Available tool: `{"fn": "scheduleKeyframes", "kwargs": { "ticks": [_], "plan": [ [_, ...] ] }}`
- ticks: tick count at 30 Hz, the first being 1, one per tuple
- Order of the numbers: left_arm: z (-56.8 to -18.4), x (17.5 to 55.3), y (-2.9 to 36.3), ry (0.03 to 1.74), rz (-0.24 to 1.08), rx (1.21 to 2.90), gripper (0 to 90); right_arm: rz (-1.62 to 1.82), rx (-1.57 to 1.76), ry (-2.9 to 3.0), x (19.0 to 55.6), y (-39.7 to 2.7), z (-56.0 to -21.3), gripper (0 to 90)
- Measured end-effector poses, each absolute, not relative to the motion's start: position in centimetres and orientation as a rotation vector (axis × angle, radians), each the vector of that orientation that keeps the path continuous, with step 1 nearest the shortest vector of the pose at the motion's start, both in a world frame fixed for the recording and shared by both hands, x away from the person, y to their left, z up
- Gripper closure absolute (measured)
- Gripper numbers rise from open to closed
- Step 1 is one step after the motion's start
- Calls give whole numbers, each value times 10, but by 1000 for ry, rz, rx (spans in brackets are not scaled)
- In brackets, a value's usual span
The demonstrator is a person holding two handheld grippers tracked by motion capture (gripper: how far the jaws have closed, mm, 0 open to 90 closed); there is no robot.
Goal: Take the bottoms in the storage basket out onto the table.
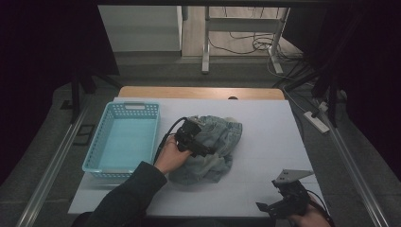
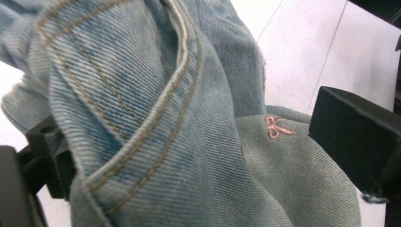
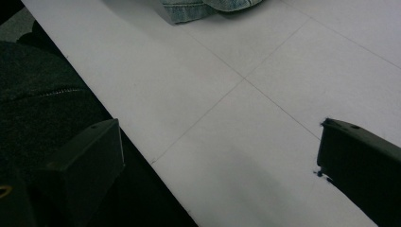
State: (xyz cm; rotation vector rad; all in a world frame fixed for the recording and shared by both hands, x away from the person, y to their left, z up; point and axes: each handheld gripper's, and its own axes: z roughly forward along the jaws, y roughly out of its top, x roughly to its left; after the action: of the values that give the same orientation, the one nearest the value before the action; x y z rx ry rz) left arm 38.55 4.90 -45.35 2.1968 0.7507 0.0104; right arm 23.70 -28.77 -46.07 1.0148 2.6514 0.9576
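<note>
A crumpled pair of light blue jeans (image 1: 217, 139) lies in the middle of the white table (image 1: 265, 123). My left gripper (image 1: 202, 147) is pressed into the left side of the heap. In the left gripper view a thick seamed fold of the denim (image 2: 156, 104) fills the space between the two jaws of my left gripper (image 2: 198, 156), which stand wide apart. My right gripper (image 1: 272, 201) hovers open over the near right corner of the table, well clear of the jeans. The right gripper (image 3: 220, 151) has only bare table between its jaws, with the edge of the jeans (image 3: 208, 7) far ahead.
A light blue plastic basket (image 1: 124, 137) stands at the table's left side, next to the left hand. A dark sleeve (image 3: 38, 99) lies along the near table edge. Beyond the far edge are table legs and cables on the floor.
</note>
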Motion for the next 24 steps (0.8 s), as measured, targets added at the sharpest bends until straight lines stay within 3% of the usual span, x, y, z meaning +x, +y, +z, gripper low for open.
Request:
{"fn": "scheduleKeyframes", "kwargs": {
  "ticks": [24],
  "plan": [
    [-442, 381, 60, 737, -2, 2154, 34, 949, 1008, 2659, 237, -287, -461, 13]
  ]
}}
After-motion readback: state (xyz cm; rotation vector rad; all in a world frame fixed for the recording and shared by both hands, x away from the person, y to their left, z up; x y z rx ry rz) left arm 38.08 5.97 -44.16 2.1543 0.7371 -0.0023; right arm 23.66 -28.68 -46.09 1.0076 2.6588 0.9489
